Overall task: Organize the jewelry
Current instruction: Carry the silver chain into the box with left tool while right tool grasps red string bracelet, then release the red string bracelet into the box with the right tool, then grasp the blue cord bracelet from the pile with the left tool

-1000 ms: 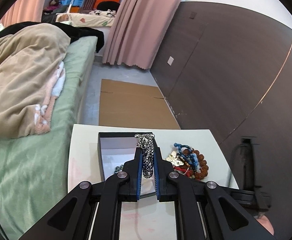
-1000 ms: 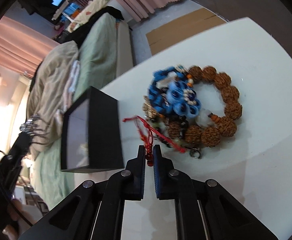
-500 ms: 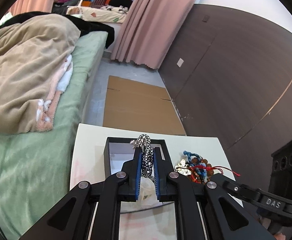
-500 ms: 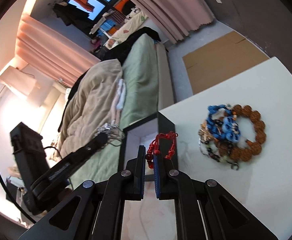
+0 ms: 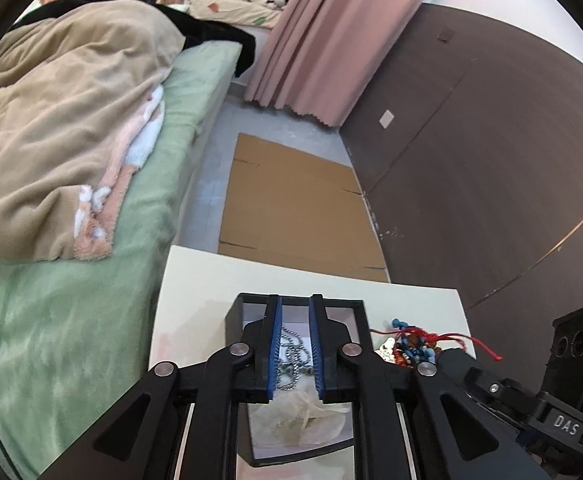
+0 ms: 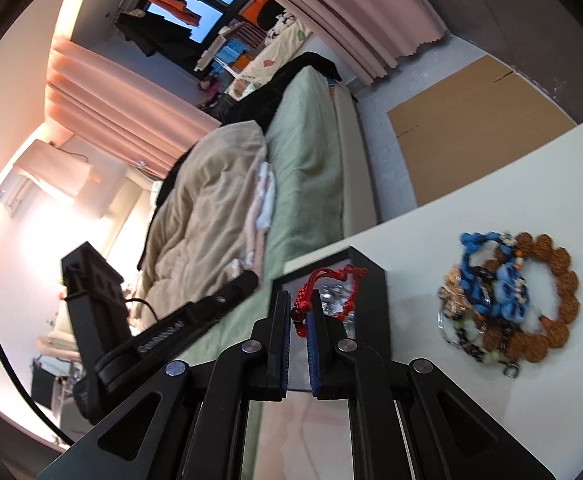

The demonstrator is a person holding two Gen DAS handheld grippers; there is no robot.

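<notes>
My left gripper (image 5: 294, 304) hangs over an open black box (image 5: 235, 312) on the white table (image 5: 195, 280). Its jaws are opening and the pads touch nothing. A silver bead chain (image 5: 291, 350) lies in the box below the gap. My right gripper (image 6: 300, 300) is shut on a red cord bracelet (image 6: 331, 276), held just above the box's near corner (image 6: 371, 280). In the left wrist view that red cord (image 5: 431, 338) hangs beside the box. A pile of jewelry (image 6: 511, 300), blue cord and brown beads, lies on the table to the right.
A crumpled translucent wrapper (image 5: 303, 420) lies in the box's near end. A bed with a green sheet (image 5: 71, 340) and beige blanket (image 5: 59, 120) borders the table's left edge. Flat cardboard (image 5: 291, 200) covers the floor beyond, beside a dark wall panel (image 5: 471, 160).
The left jaws have parted, and the braided bracelet with chain they gripped now lies in the box. The right gripper has lifted the red cord off the pile and carried it to the box.
</notes>
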